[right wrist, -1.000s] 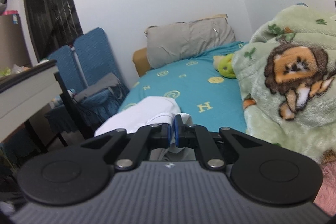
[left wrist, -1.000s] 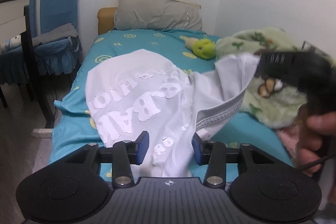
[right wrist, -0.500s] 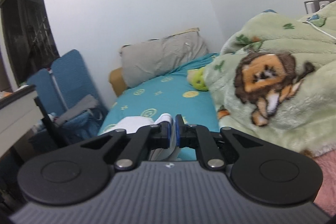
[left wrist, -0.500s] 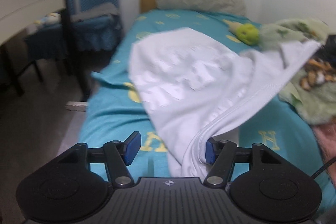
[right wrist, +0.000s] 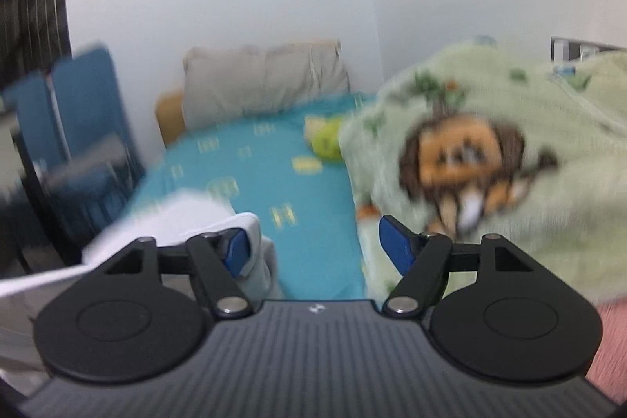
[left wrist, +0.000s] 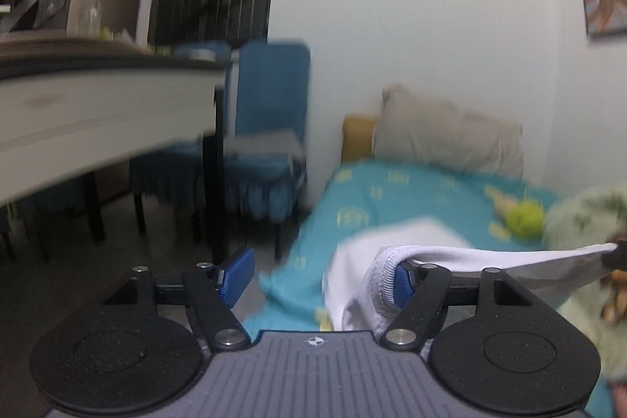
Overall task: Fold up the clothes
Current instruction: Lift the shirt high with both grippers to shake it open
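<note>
Left wrist view, left to right. A bench (left wrist: 98, 96) with a white edge occupies nine to ten o'clock; small items on its top are too blurred to identify. A blue chair (left wrist: 270, 128) stands beside it at about eleven o'clock. The left tool (left wrist: 319, 279) has its jaws set wide and opening. The left-side pad stands clear, with only floor behind it. The ribbed collar of the white garment (left wrist: 395, 241) is draped over the right-side pad; no clamping pressure is evident, since the opposing pad is well apart from the cloth. From that pad the fabric runs taut toward three o'clock, where a dark object at the frame edge meets it; what that object is cannot be told. The rest of the garment lies on the bed (left wrist: 392, 190), teal sheet, at about one o'clock. A grey pillow (left wrist: 450, 136) sits at the bed head, a green soft toy (left wrist: 525, 218) at two o'clock.

Right wrist view, left to right. The right tool (right wrist: 313, 243) is likewise wide and opening. The garment hangs against its left-side pad at eight o'clock; the right-side pad is bare. A green lion-print blanket (right wrist: 490, 143) fills one to three o'clock.

No containers observed.
</note>
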Available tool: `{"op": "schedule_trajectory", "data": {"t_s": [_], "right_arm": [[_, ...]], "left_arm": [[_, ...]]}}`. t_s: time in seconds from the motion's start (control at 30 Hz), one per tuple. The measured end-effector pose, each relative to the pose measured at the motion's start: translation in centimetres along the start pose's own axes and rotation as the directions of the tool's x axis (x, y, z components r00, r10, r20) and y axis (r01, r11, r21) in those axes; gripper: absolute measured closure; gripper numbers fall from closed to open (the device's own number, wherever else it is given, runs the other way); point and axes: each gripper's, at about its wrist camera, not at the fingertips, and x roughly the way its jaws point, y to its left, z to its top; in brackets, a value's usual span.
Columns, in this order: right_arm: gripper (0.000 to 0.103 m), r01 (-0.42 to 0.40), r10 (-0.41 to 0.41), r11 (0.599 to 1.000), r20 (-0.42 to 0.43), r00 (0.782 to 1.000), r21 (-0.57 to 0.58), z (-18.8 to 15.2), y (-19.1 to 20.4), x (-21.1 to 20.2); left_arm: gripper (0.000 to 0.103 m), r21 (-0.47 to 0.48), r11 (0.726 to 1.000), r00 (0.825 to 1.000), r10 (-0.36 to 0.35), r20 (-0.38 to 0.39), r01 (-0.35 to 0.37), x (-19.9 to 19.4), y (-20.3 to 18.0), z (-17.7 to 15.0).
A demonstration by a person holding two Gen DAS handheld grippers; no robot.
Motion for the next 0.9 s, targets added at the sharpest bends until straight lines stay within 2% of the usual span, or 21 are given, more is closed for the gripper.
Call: {"op": "schedule_trajectory", "data": {"t_s": [0.17,0.37,0.47,0.63,0.83,0.9], "right_arm": [[0.032,-0.042,0.046,0.999,0.161,0.986,-0.023,8.6,2.6,-4.9],[0.032,-0.106,0.120,0.993,0.338,0.933,-0.058,18.9,4.6,-13.1],[0.032,-0.134,0.156,0.987,0.380,0.912,-0.084,23.3,4.9,-17.7],[0.032,-0.190,0.213,0.977,0.416,0.884,-0.096,28.3,4.0,-25.9],[0.031,-0.237,0.241,0.969,0.456,0.857,-0.067,31.7,1.3,-33.4],[0.031,-0.253,0.251,0.966,0.456,0.854,-0.057,32.4,0.5,-34.6]], "left_arm": [[0.030,-0.080,0.996,0.991,-0.032,0.131,0.042,-2.4,0.3,9.2],[0.030,-0.101,0.991,0.958,-0.058,0.279,0.089,-8.3,1.2,21.4],[0.030,-0.110,0.988,0.943,-0.067,0.327,0.108,-12.4,1.7,26.7],[0.030,-0.113,0.985,0.911,-0.075,0.406,0.132,-21.6,2.7,32.5],[0.028,-0.062,0.989,0.865,-0.089,0.494,0.137,-30.8,2.4,35.9],[0.027,-0.055,0.989,0.860,-0.094,0.502,0.140,-32.7,1.9,36.5]]}}
